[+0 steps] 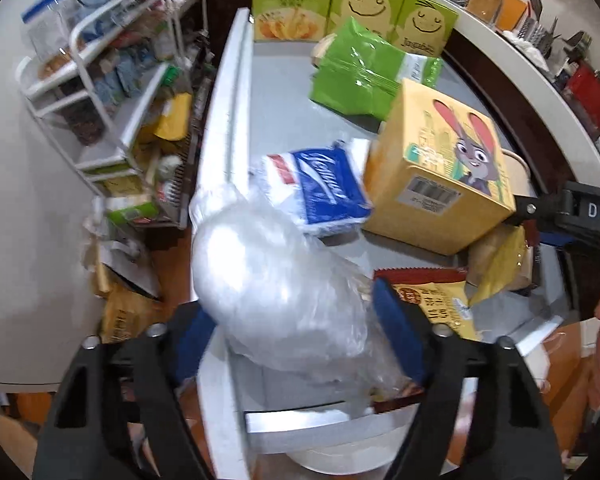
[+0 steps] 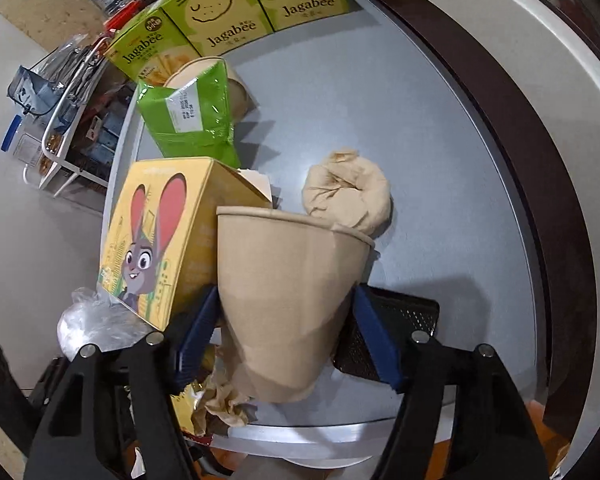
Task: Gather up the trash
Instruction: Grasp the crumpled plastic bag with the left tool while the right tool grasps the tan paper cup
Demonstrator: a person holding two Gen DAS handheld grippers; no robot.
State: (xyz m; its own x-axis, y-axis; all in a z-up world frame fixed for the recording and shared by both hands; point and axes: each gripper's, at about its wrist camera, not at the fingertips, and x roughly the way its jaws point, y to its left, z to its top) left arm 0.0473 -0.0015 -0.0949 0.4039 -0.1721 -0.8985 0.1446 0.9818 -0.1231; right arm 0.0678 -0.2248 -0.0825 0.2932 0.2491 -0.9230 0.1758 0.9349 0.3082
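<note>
The left hand-held gripper (image 1: 296,332) is clenched around a crumpled clear plastic bag (image 1: 276,280) at the near edge of the grey desk (image 1: 284,108). The right hand-held gripper (image 2: 286,336) grips a tan paper cup (image 2: 288,296), beside a yellow rabbit box (image 2: 160,240) and a crumpled brown paper ball (image 2: 348,196).

Crumpled clear plastic bag (image 1: 276,280) between blue pads, tan paper cup (image 2: 288,300) upright, clamped, tan wad (image 2: 346,192) behind

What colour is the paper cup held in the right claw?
Plain light brown paper cup; the right wrist view shows it best.
</note>
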